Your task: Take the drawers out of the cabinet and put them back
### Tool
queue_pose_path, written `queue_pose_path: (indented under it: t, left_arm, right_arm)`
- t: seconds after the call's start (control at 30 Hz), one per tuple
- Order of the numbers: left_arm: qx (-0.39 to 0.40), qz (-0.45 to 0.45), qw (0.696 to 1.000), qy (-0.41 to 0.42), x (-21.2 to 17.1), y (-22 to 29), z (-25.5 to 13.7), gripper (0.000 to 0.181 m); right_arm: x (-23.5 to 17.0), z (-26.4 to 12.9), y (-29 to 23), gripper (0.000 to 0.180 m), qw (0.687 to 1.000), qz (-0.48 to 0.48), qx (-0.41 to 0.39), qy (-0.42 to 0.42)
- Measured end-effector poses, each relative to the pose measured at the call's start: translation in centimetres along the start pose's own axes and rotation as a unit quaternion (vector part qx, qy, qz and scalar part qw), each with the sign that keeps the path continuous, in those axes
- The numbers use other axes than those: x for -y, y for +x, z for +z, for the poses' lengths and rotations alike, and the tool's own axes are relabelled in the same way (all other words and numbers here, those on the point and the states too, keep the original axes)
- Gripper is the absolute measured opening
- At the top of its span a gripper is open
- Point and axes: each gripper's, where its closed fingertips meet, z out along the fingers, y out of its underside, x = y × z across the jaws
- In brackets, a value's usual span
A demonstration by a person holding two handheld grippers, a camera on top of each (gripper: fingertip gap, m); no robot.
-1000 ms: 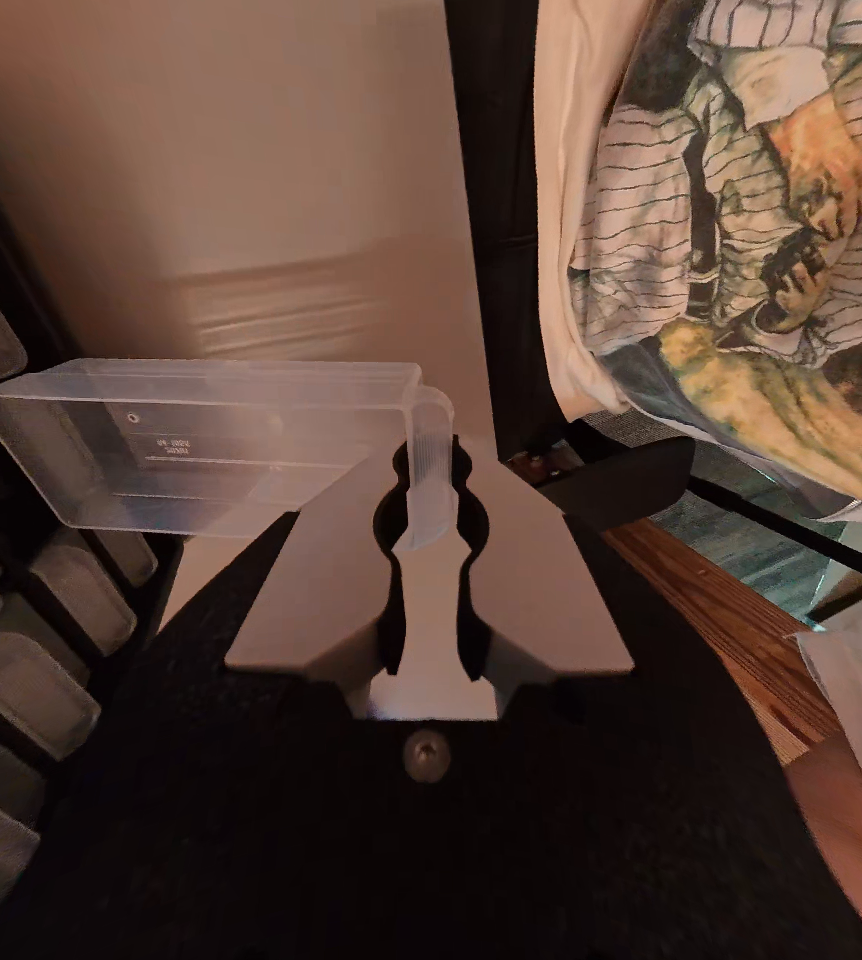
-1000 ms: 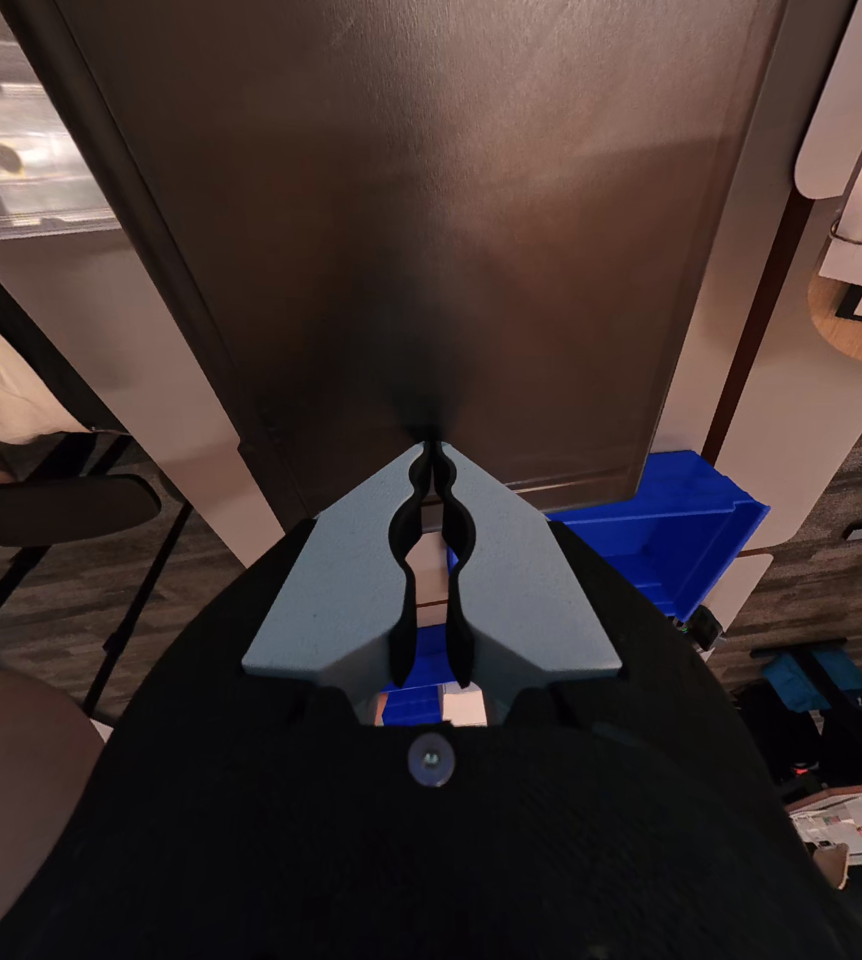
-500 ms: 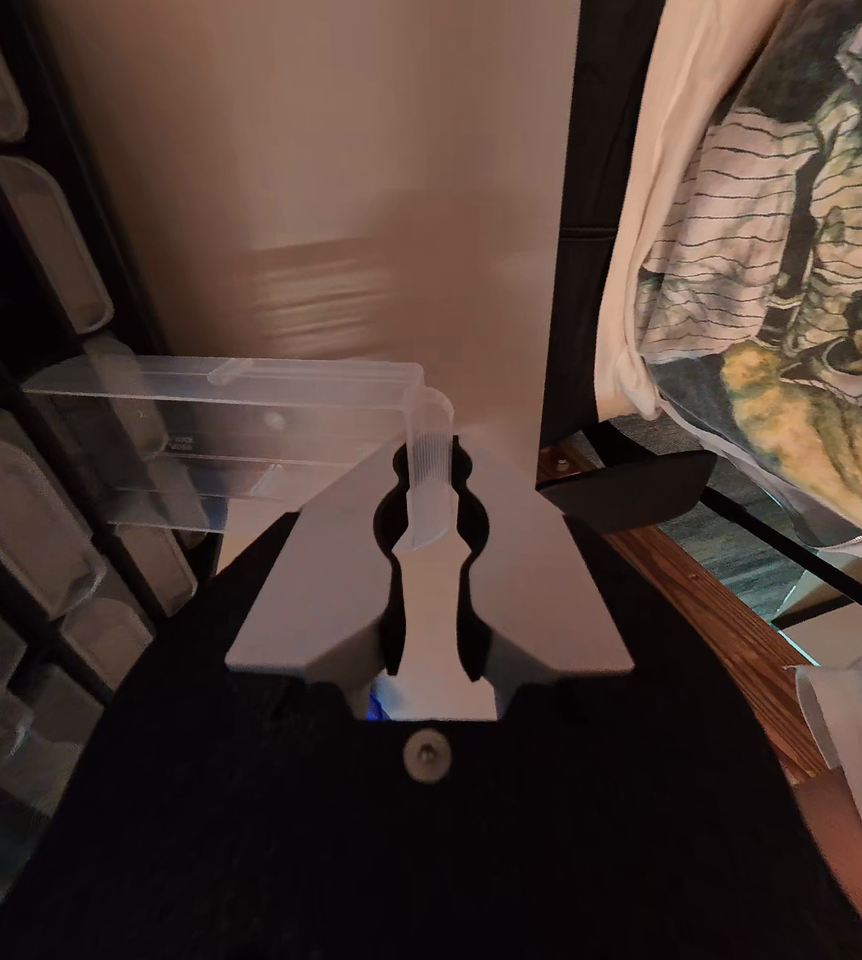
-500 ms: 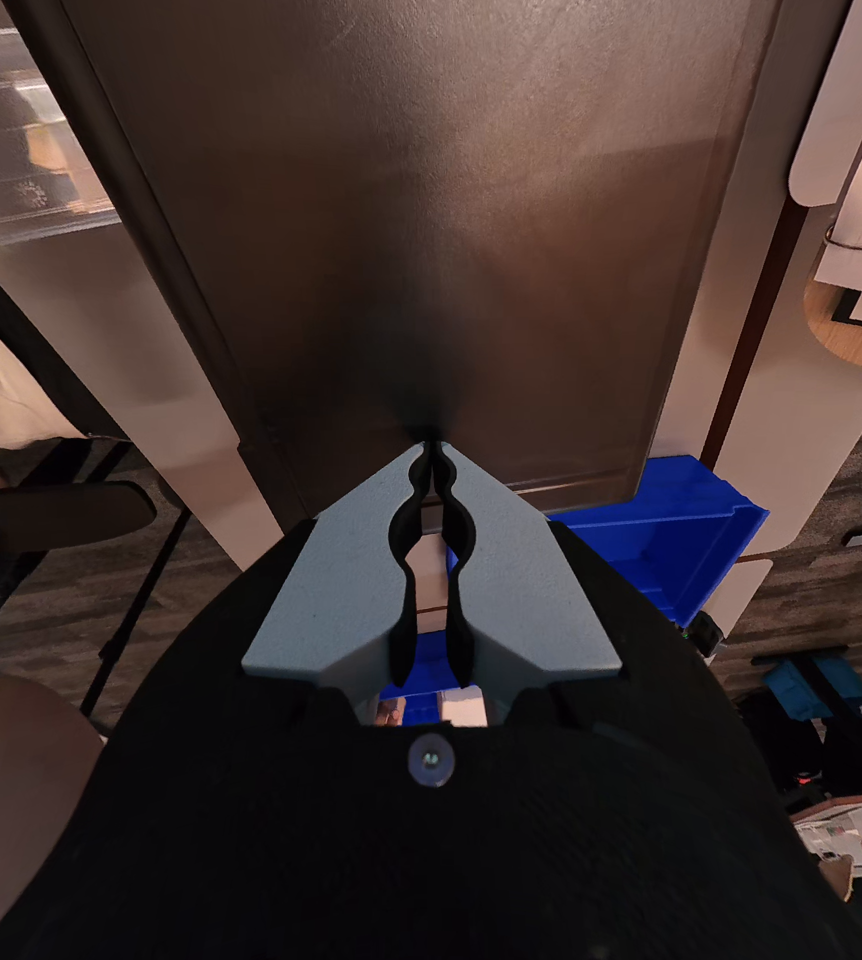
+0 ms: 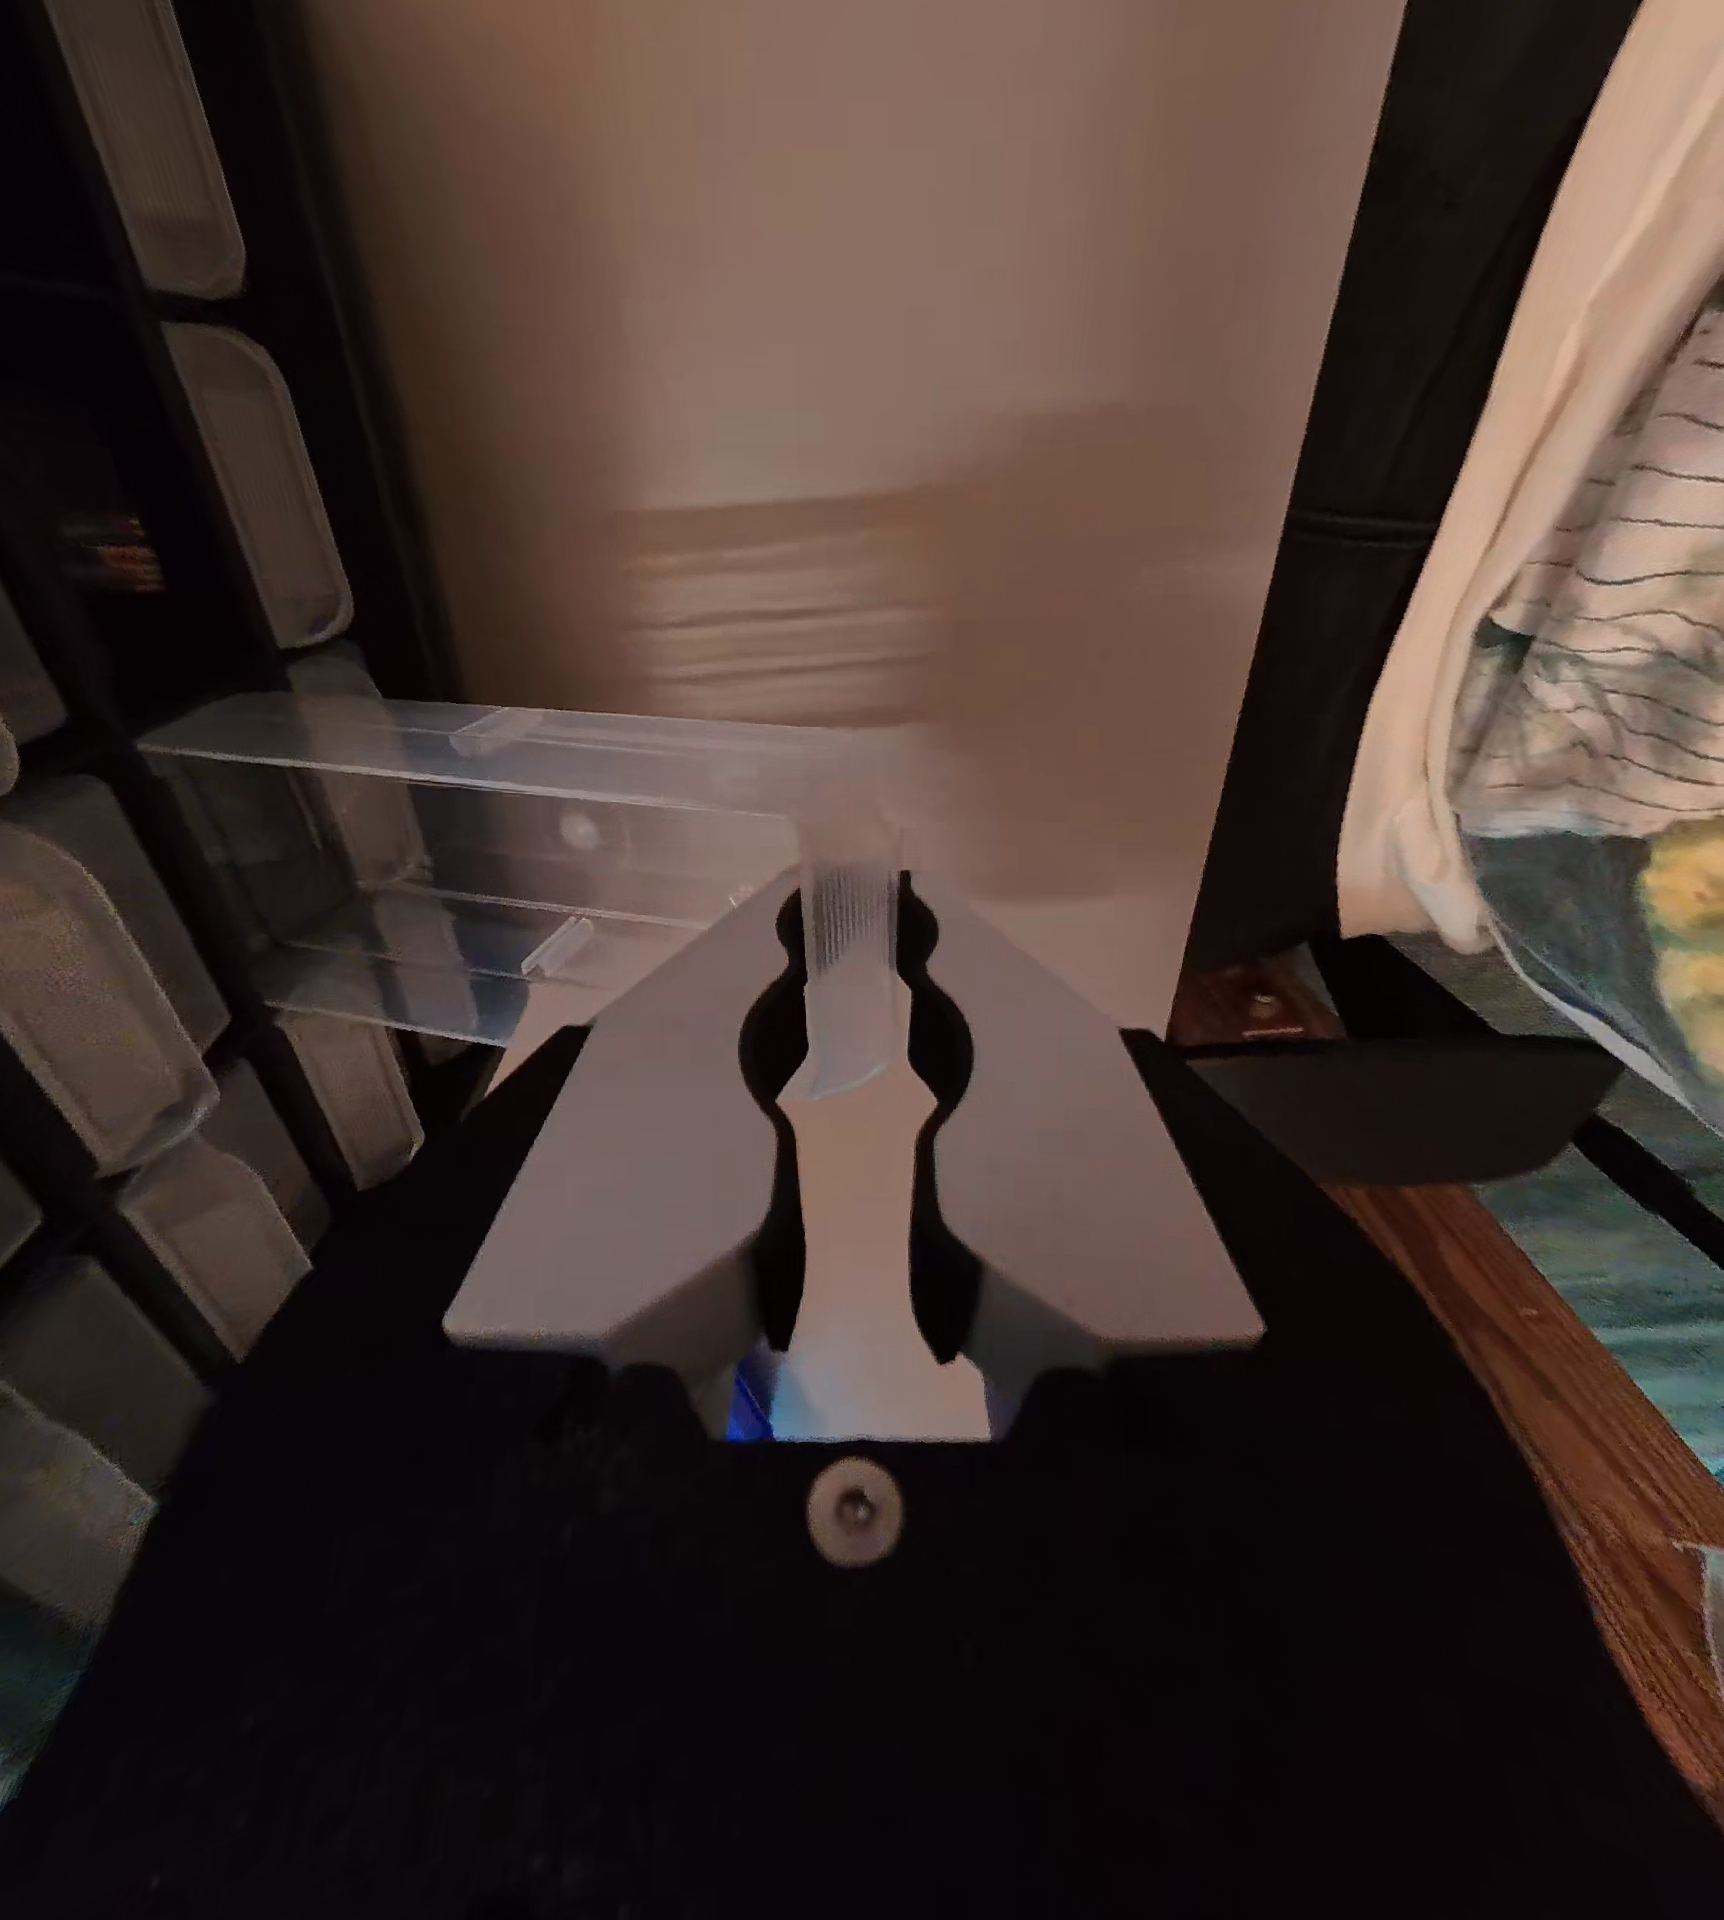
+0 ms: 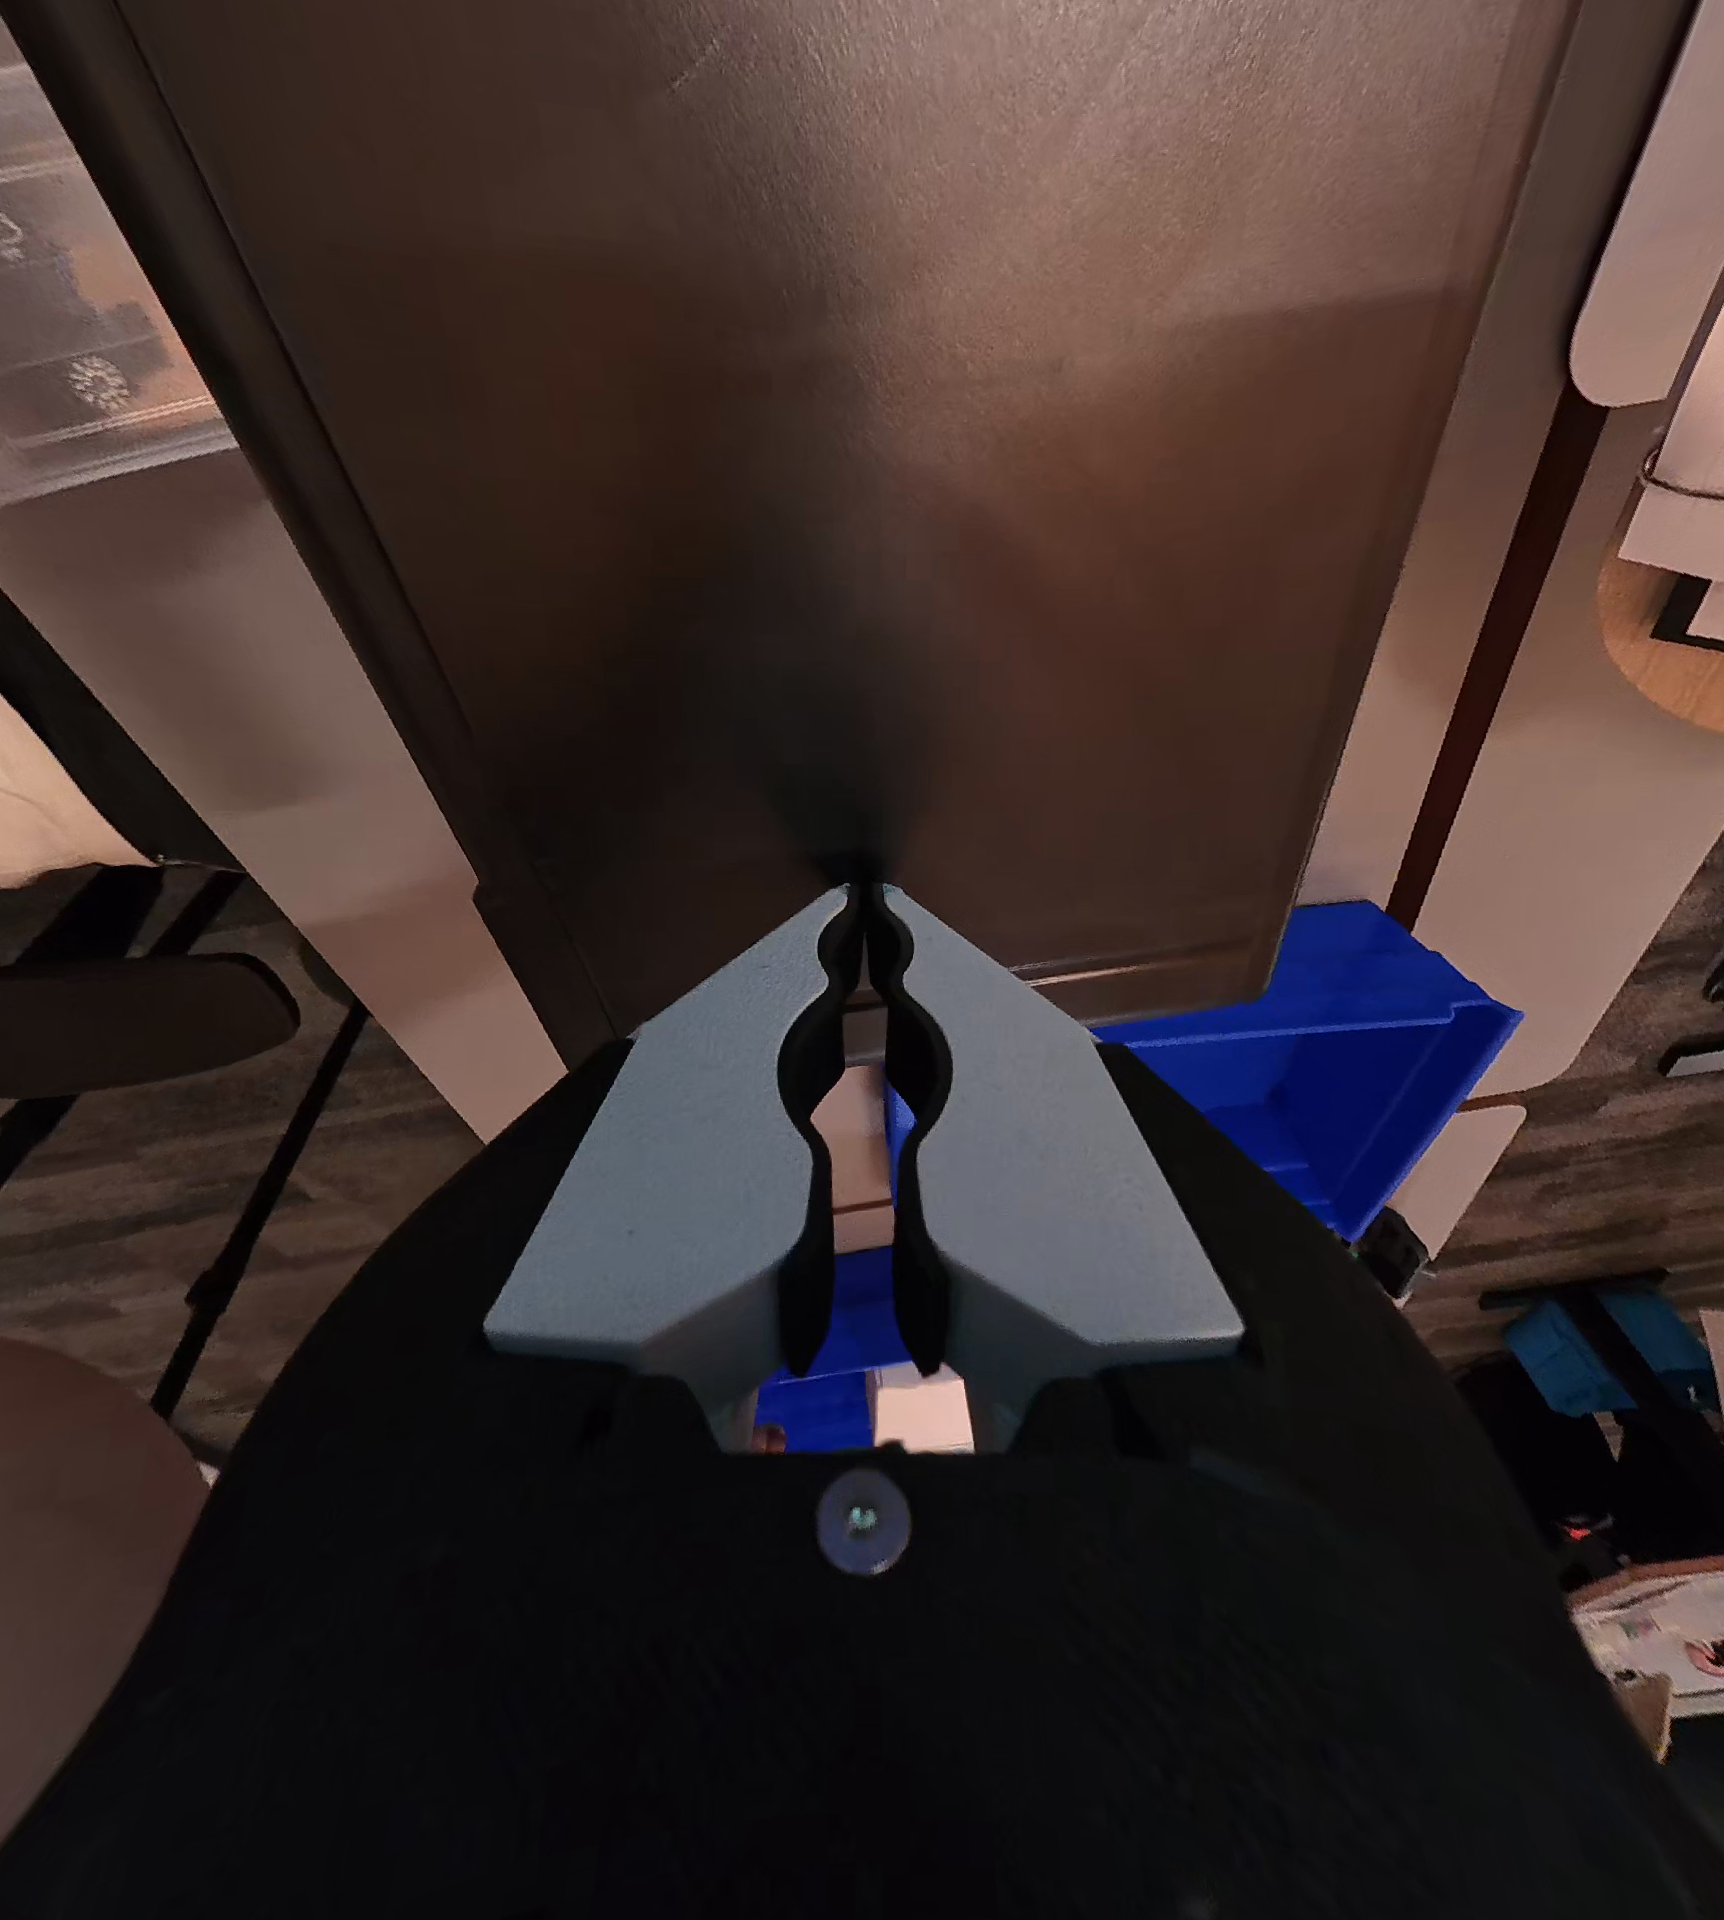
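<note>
Drawer (image 5: pixel 484 862), clear, handle pinched by left gripper (image 5: pixel 853 940); right gripper (image 6: pixel 863 904) closed, empty

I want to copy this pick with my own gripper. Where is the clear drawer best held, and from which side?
By the ribbed pull tab on the front of the clear drawer, coming from the front, opposite the cabinet. The tab is narrow and sticks out, so two fingers can pinch it, as the left gripper does.

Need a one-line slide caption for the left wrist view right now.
Left hand-held gripper clamps a clear drawer by its ribbed handle, its far end at the black cabinet.
</note>
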Motion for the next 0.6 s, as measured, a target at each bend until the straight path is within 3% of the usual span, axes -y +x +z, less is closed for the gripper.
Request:
queue_pose_path:
  t: [0.33, 0.6]
  left_arm:
    - [0.099, 0.019, 0.995, -0.029, -0.5, -1.6, 2.8, 0.01]
    - [0.175, 0.003, 0.984, 0.024, -0.6, -7.0, 3.4, 0.011]
  right_arm:
    - [0.0, 0.0, 0.0, 0.0, 1.0, 0.003, -0.003, 0.01]
    - [0.0, 0.0, 0.0, 0.0, 1.0, 0.002, -0.001, 0.006]
